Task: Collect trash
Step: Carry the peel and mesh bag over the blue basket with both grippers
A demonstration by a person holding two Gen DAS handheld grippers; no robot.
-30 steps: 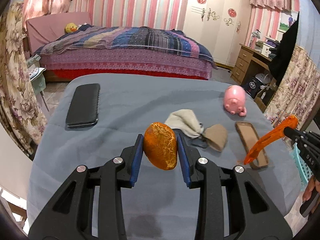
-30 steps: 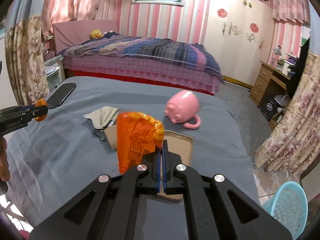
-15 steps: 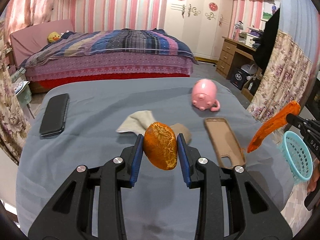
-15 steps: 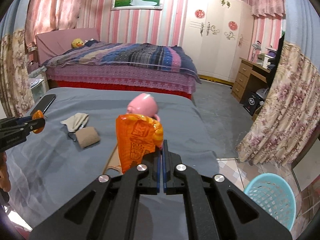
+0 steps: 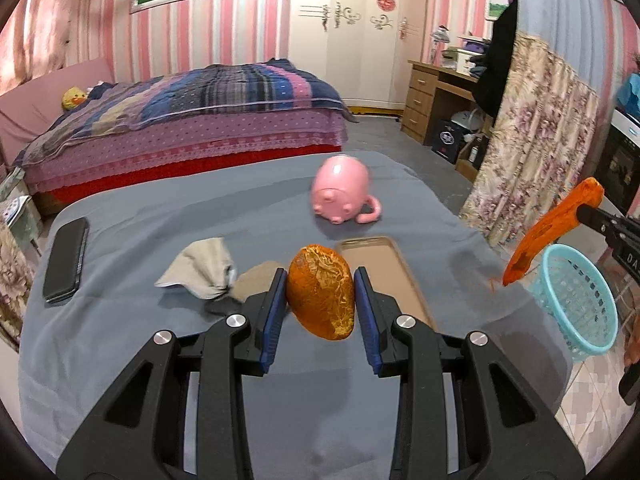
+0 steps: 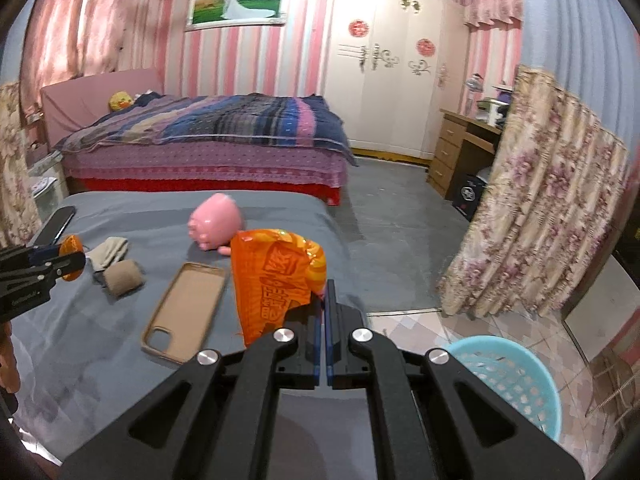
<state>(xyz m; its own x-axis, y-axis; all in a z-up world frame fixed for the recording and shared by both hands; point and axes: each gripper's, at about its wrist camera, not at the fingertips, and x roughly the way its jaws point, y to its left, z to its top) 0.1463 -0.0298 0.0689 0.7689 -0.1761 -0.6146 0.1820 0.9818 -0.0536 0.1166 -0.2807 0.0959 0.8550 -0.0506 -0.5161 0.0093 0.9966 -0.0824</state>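
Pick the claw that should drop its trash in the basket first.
Right. The right claw with the orange wrapper is beside the blue basket; the left claw holds orange peel over the bed.

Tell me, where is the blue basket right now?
The blue basket sits on the tiled floor, low on the right of both wrist views, just past the grey bed's right edge and below the flowery curtain.

- On the table [image 5: 120, 360]: phone [image 5: 66, 260] far left, cloth [image 5: 200, 270] beside it, phone case [image 5: 384, 276] right of the cloth, piggy bank [image 5: 340, 196] behind the case
- Down on the floor, right of the table: basket [image 5: 576, 300]
- Behind it all: bed [image 5: 180, 128]
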